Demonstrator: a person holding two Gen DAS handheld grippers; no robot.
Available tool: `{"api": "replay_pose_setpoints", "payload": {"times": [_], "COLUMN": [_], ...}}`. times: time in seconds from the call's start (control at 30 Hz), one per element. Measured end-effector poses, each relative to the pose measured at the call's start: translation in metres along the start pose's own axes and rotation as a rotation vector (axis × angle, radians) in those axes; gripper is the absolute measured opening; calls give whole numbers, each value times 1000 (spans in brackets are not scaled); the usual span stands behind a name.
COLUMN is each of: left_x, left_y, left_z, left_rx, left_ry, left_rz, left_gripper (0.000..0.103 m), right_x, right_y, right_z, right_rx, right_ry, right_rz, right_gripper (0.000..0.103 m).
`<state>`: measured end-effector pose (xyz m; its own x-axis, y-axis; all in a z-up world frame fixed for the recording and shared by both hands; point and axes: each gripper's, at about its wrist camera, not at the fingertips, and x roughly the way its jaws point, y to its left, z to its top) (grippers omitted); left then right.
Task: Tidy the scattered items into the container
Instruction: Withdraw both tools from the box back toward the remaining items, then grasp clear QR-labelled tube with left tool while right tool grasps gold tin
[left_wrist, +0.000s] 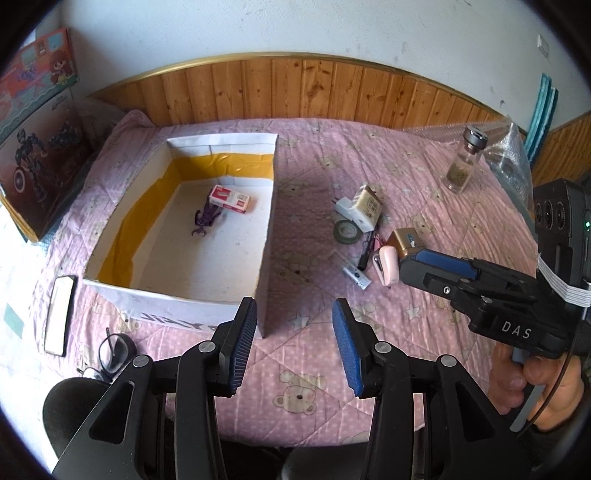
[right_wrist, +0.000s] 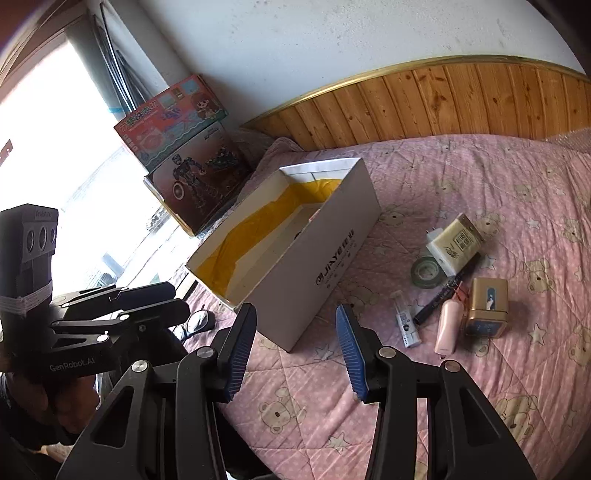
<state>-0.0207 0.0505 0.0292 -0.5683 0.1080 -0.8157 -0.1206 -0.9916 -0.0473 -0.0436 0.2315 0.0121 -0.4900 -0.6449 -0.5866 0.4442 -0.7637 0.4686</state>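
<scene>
A white cardboard box (left_wrist: 266, 229) with yellow lining sits on the pink quilt; it also shows in the right wrist view (right_wrist: 314, 258). Inside lie a red-and-white carton (left_wrist: 229, 199) and a purple toy (left_wrist: 205, 219). Scattered to its right are a gold tin (right_wrist: 487, 307), a pink stapler (right_wrist: 447, 326), a black pen (right_wrist: 447, 291), a tape roll (right_wrist: 428, 272), a cream packet (right_wrist: 460, 238) and a small white tube (right_wrist: 406, 326). My left gripper (left_wrist: 293, 347) is open and empty near the box's front corner. My right gripper (right_wrist: 295, 354) is open and empty, above the quilt.
A glass bottle (left_wrist: 463, 162) stands at the far right beside bubble wrap (left_wrist: 509, 147). A phone (left_wrist: 59, 314) and glasses (left_wrist: 110, 354) lie left of the box. Toy boxes (left_wrist: 37, 147) stand at the left. A wooden headboard (left_wrist: 295, 88) runs behind.
</scene>
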Motion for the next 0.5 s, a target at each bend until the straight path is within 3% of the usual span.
{"api": "replay_pose_setpoints", "payload": {"times": [0.5], "left_x": [70], "left_y": [-58], "left_z": [13], "left_rx": [33], "left_ry": [100], "left_rz": [-150], "left_gripper": [46], "right_x": [9], "right_y": [-92], "right_z": [-15], "right_rx": [207], "right_ry": [59], "right_rz": [-242], "right_gripper": [47]}}
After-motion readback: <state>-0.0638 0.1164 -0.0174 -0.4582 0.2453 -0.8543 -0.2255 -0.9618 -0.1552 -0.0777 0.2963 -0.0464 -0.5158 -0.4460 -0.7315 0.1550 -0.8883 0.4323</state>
